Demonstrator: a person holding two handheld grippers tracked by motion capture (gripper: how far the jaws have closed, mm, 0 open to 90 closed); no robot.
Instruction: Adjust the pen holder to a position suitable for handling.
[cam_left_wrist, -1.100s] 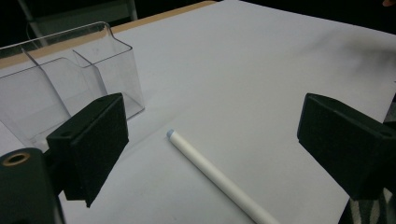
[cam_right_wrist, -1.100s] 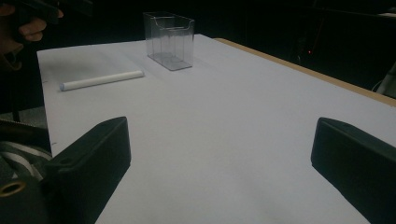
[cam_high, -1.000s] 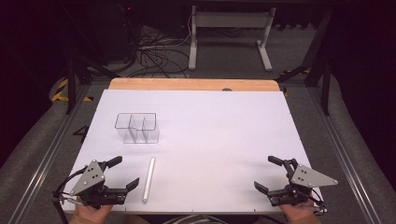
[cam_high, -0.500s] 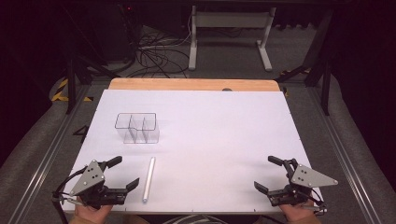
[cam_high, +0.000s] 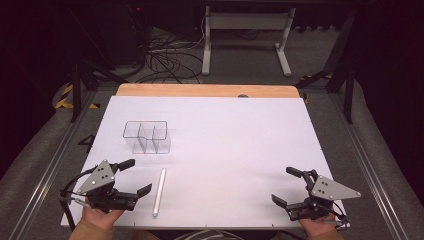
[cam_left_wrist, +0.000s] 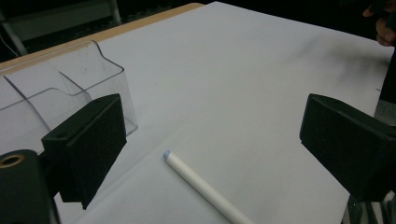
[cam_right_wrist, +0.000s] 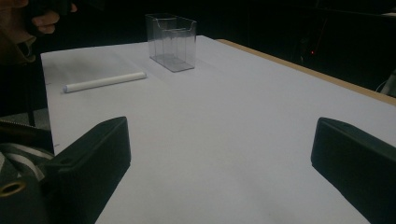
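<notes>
White table (cam_high: 225, 150) bears a white marker (cam_high: 159, 192) at near left, just beside the left gripper (cam_high: 134, 176), jaws apart. Right gripper (cam_high: 290, 186) rests near right, jaws apart. Likely pre-grasp: next, straddle the marker and close, perhaps for the clear organizer (cam_high: 147, 136).

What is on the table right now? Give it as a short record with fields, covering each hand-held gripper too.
surface: white table top
white stick: lies flat near the front edge, beside the left hand-held gripper
clear holder: upright, divided into compartments, looks empty, behind the white stick
left hand-held gripper: open, holds nothing
right hand-held gripper: open, holds nothing, at the front right
contact: neither gripper touches the white stick
</notes>
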